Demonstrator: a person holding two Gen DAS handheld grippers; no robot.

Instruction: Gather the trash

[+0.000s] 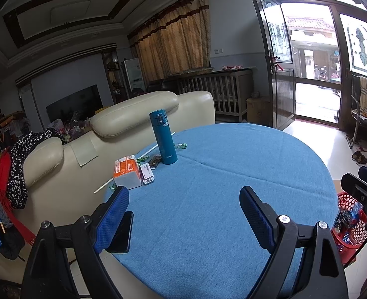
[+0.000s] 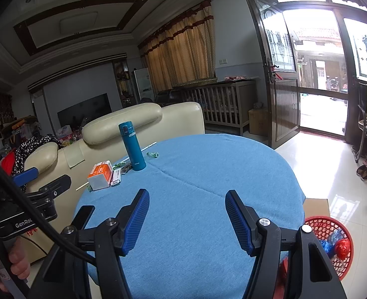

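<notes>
Both tools, left tool [image 1: 184, 209] and right tool [image 2: 187, 211], hover spread and empty over the tabletop [image 1: 233, 174]; green wrappers [image 1: 181, 146] wait upper left by the flask [image 1: 164, 137], red basket [image 2: 332, 244] lower right ready for them.

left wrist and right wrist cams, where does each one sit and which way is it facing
Left wrist: sits on the left gripper, low over the near edge of the blue table, facing across it toward the sofa and open door; its own open fingers show, with the right gripper at the frame's right edge.
Right wrist: sits on the right gripper, facing the same way; its open fingers show, plus the left gripper and the person's hand at left.
Shared: teal bottle, orange box, red basket.
</notes>
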